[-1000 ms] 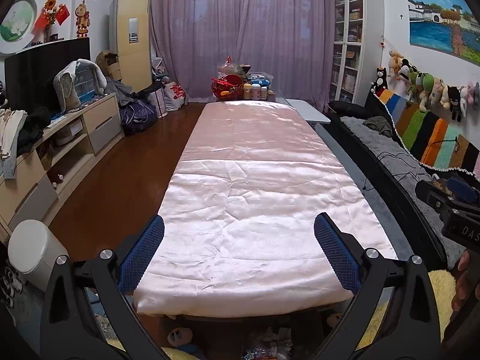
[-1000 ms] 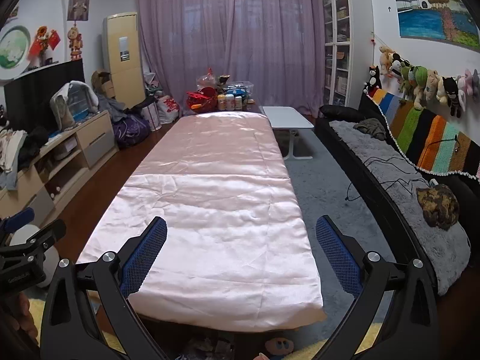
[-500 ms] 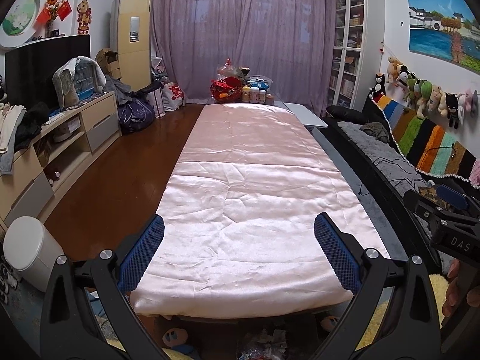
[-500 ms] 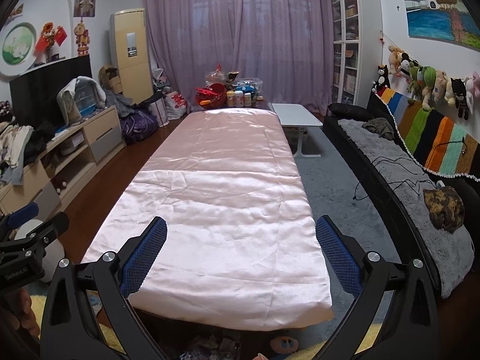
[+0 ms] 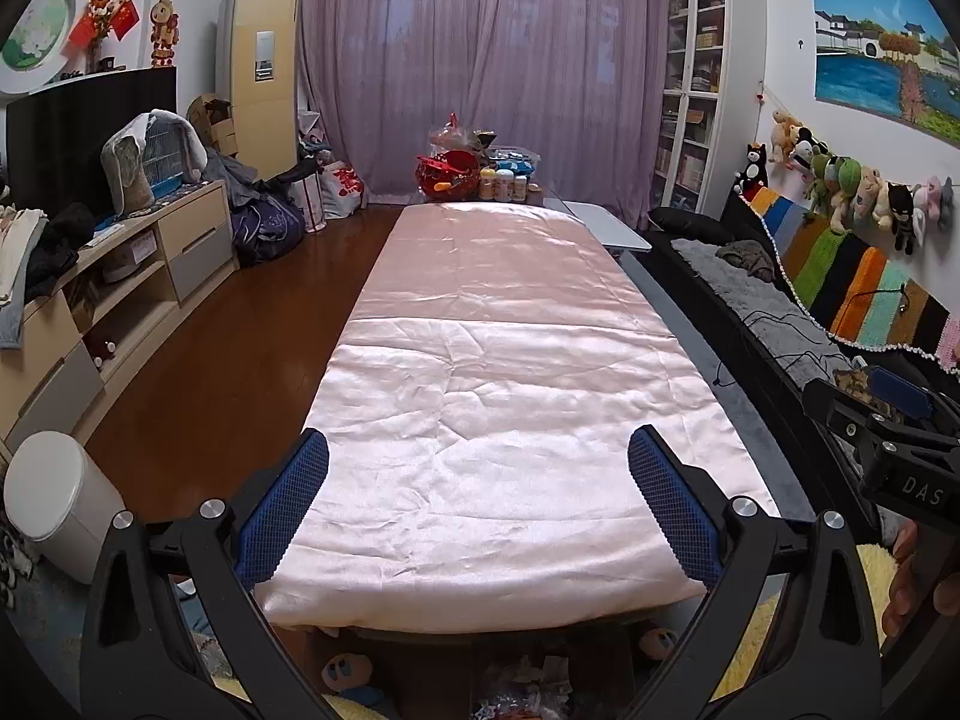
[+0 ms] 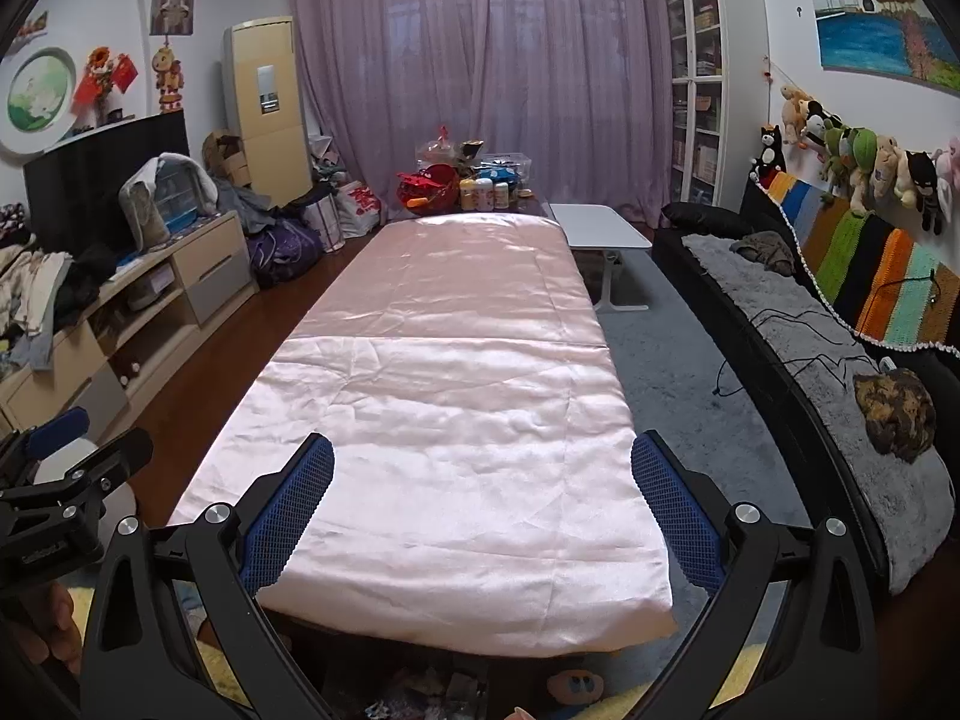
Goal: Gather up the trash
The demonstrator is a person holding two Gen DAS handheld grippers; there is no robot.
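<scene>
My left gripper is open and empty, held above the near end of a long table under a pink satin cloth. My right gripper is open and empty over the same end of the pink cloth. A white lidded trash bin stands on the floor at the left. Crumpled wrappers lie on the floor under the table's near edge; they also show in the right wrist view. No trash shows on the cloth.
A low TV cabinet with clothes lines the left wall. A black sofa with a grey throw runs along the right. Bottles and a red basket crowd the far end. A small white table stands at the far right.
Both grippers have risen and tilted up slightly, so the room sits lower in view. Both stay open and empty.
</scene>
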